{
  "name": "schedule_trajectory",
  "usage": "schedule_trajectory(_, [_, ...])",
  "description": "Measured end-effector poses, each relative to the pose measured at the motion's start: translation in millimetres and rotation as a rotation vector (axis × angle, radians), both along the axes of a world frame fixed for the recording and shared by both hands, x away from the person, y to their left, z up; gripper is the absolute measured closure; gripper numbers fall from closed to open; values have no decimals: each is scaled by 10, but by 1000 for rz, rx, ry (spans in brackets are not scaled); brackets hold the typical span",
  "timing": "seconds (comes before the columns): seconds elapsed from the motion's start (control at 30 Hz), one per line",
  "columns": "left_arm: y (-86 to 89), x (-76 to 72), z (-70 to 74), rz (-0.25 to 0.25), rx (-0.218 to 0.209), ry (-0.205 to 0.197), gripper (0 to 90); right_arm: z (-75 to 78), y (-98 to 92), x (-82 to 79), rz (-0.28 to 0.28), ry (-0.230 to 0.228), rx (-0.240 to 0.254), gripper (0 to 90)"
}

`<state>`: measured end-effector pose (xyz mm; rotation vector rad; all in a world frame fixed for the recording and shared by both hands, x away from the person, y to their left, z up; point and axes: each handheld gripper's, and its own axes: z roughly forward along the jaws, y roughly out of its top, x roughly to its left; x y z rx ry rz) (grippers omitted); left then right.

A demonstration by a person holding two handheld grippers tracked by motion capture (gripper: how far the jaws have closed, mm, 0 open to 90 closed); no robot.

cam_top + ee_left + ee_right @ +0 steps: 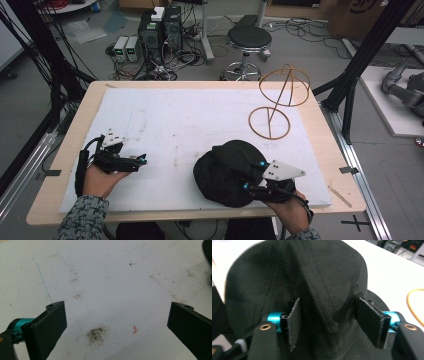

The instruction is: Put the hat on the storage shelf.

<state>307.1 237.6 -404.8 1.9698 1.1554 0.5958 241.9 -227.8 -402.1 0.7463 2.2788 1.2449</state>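
A stained white foam sheet point(180, 120) covers the pale wooden table point(90, 100), with grey floor, computer towers point(160, 30) and a black round stool point(248, 37) beyond. The left gripper point(142, 160) rests released on the sheet. Near the front edge, a black mesh fabric cap point(225, 170) lies between the right gripper point(328, 322)'s parted jaws, not yet clamped. A tan wire stand point(277, 100) rises at the far right.

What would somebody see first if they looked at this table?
Most likely the black cap, a dark lump on the white mat near the front edge, with the right gripper at it and its jaws on either side of a fold of the cloth. Next comes the wire stand, two thin golden rings at the far right corner. The left gripper sits open over bare mat at the left.
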Motion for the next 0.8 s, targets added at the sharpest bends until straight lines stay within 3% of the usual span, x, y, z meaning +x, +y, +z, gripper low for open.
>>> schedule_trajectory(0.27, [0,15,-28,0,-1,8,32,-32,24,-7,-30,-58,-40,508])
schedule_trajectory(0.33, [-4,16,-31,-13,-7,10,97,-49,29,-8,-40,-83,-51,562])
schedule_trajectory(0.43, [3,18,-29,-5,-3,4,99,-45,36,-4,-51,-134,-78,630])
schedule_trajectory(0.8, [57,13,-18,14,-7,3,99,-37,48,-10,-99,-194,-111,807])
